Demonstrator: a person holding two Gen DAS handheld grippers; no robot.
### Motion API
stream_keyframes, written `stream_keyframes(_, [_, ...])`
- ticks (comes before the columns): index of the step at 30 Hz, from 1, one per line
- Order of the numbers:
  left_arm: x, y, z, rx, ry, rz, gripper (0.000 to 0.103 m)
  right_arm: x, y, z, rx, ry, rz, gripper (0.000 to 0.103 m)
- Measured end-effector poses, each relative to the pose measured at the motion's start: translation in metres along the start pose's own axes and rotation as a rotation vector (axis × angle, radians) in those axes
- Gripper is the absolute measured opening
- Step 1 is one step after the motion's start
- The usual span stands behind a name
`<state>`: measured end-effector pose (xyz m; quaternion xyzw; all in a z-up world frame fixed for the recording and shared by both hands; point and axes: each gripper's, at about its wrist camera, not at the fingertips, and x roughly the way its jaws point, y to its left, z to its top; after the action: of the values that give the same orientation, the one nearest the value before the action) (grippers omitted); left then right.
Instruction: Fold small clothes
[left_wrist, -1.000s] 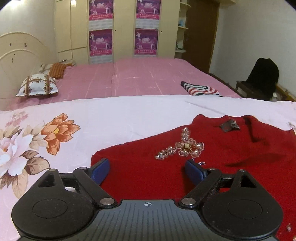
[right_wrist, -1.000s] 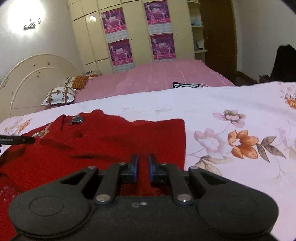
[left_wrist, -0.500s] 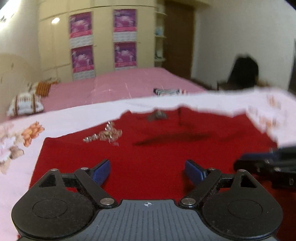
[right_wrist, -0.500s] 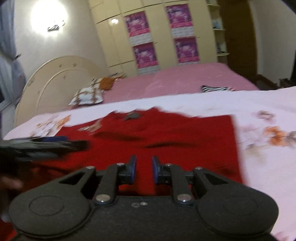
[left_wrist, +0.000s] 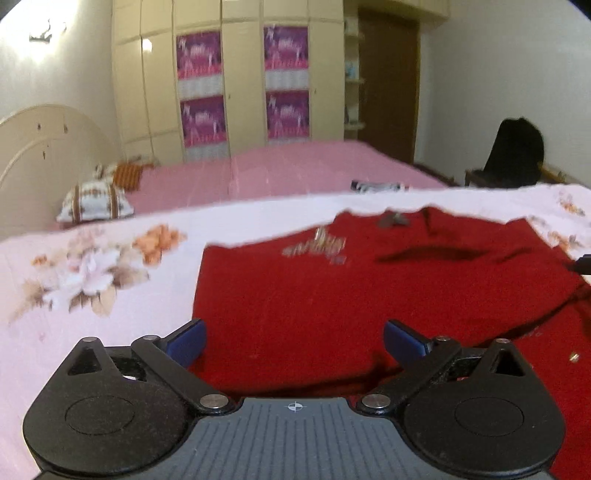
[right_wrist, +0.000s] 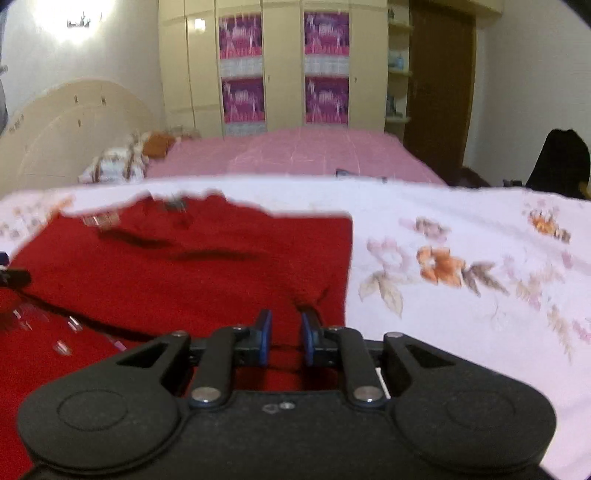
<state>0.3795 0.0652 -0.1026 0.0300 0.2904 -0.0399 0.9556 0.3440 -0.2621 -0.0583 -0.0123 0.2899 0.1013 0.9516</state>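
While the left tool (left_wrist: 293, 338) is being opened wide above the near left part of the red sweater (left_wrist: 369, 295), with nothing between its jaws, the view is seen to have swung back from the garment's middle toward its left edge, so a corner grasp is judged to be prepared. The sweater is laid flat on the floral bedsheet (right_wrist: 461, 295). The right tool (right_wrist: 286, 336) is held nearly closed at the near right hem, gripping nothing that can be made out; motion blur obscures the beaded trim (left_wrist: 317, 247).
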Motion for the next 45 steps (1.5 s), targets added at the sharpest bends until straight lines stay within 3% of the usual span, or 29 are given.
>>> stream_keyframes(3, [-0.003,0.001,0.001,-0.029,-0.016,-0.034,0.1,0.004,0.013,0.002,-0.014,0.003,0.037,0.022])
stream_keyframes(6, [0.008,-0.003,0.001,-0.053,0.021,-0.114,0.095,0.015,0.027,0.001,-0.054,0.018,0.059,0.019])
stream_keyframes(7, [0.018,-0.005,-0.002,-0.053,0.077,-0.123,0.095,0.02,0.03,-0.002,-0.064,0.038,0.036,0.017])
stream_keyframes(8, [0.028,-0.006,-0.007,-0.05,0.124,-0.125,0.099,0.029,0.029,-0.006,-0.048,0.076,0.002,0.017])
stream_keyframes(13, [0.006,0.0,0.002,-0.011,0.091,-0.093,0.1,0.019,0.017,-0.002,0.036,0.072,0.017,0.023])
stream_keyframes(15, [-0.011,0.015,-0.004,-0.045,0.086,-0.092,0.1,0.003,0.005,-0.002,0.099,0.045,0.038,0.038])
stream_keyframes(17, [-0.029,0.03,-0.014,-0.064,0.103,-0.077,0.1,-0.015,-0.007,-0.006,0.148,0.029,0.01,0.076])
stream_keyframes(18, [-0.036,0.036,-0.019,-0.061,0.128,-0.073,0.1,-0.025,-0.013,-0.01,0.162,0.024,-0.005,0.082])
stream_keyframes(22, [-0.074,0.051,-0.052,-0.034,0.197,-0.029,0.1,-0.066,-0.035,-0.038,0.266,0.082,0.031,0.076])
stream_keyframes(28, [-0.144,0.063,-0.11,-0.133,0.245,-0.045,0.1,-0.128,-0.037,-0.09,0.359,0.155,0.031,0.073])
stream_keyframes(33, [-0.183,0.058,-0.139,-0.218,0.238,-0.088,0.1,-0.164,-0.032,-0.127,0.5,0.22,0.081,0.072])
stream_keyframes(36, [-0.198,0.056,-0.151,-0.278,0.245,-0.155,0.1,-0.182,-0.023,-0.144,0.556,0.237,0.088,0.072])
stream_keyframes(39, [-0.209,0.057,-0.16,-0.378,0.245,-0.227,0.099,-0.196,-0.012,-0.155,0.603,0.259,0.157,0.072])
stream_keyframes(45, [-0.215,0.071,-0.187,-0.708,0.228,-0.427,0.099,-0.206,0.008,-0.173,0.675,0.269,0.283,0.069])
